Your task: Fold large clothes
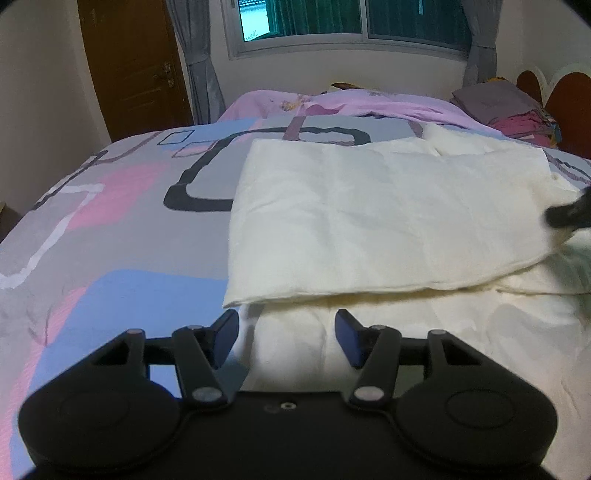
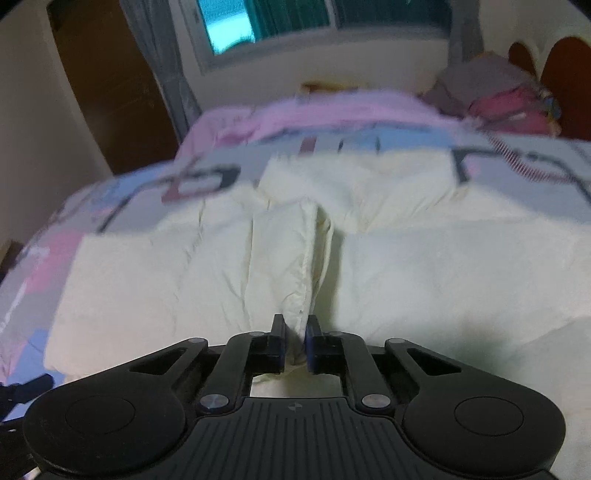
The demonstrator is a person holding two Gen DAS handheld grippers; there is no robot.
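A large cream-white garment (image 1: 388, 214) lies on the patterned bed cover (image 1: 110, 229), one part folded over another. My left gripper (image 1: 287, 334) is open and empty, just above the garment's near left part. My right gripper (image 2: 296, 332) is shut on a raised ridge of the same garment (image 2: 443, 273) and holds it pinched between the fingers. The right gripper also shows in the left wrist view (image 1: 570, 214) as a dark blur at the garment's right edge.
A pink quilt (image 1: 351, 103) lies bunched at the far side of the bed. Folded grey and red clothes (image 1: 506, 107) are stacked at the back right by the headboard. A brown door (image 1: 136, 62) and a curtained window (image 1: 351, 22) are behind.
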